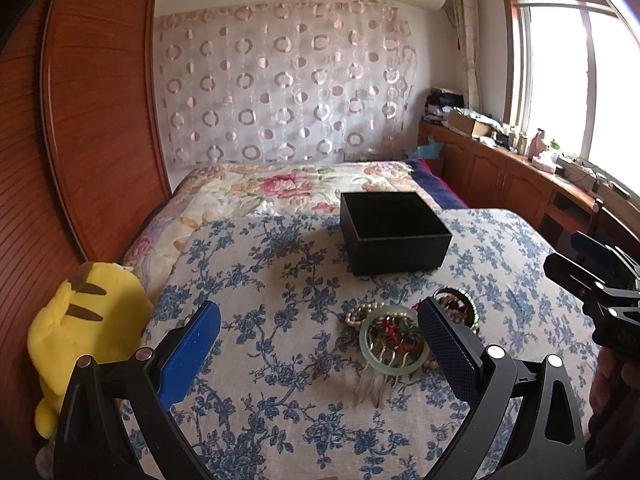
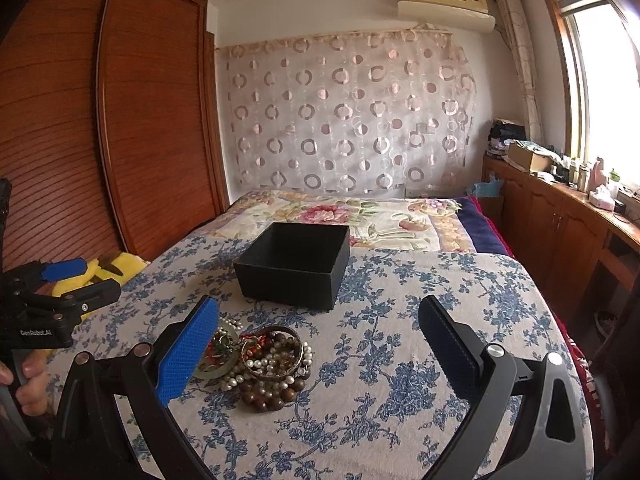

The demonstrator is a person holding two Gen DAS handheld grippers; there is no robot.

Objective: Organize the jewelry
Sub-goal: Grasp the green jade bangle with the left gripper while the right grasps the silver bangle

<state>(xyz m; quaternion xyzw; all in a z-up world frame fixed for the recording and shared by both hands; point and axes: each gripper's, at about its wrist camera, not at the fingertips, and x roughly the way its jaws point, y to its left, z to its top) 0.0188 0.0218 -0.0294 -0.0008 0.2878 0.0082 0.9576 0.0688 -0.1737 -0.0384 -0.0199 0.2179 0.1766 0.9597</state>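
Note:
A heap of jewelry (image 1: 394,334) lies on the blue-flowered blanket: a pale green bangle (image 1: 394,364), a metal hair comb (image 1: 378,384), pearl strings (image 2: 268,360) and brown wooden beads (image 2: 268,396). An open, empty black box (image 1: 394,234) stands just beyond the heap, also in the right wrist view (image 2: 294,270). My left gripper (image 1: 320,344) is open and empty above the blanket, its right finger next to the heap. My right gripper (image 2: 320,344) is open and empty, its left finger at the heap's left edge.
A yellow plush toy (image 1: 88,332) lies at the bed's left edge by the wooden wardrobe (image 1: 80,120). A floral quilt (image 1: 300,188) covers the far bed. Wooden cabinets (image 2: 560,224) with clutter run under the window on the right.

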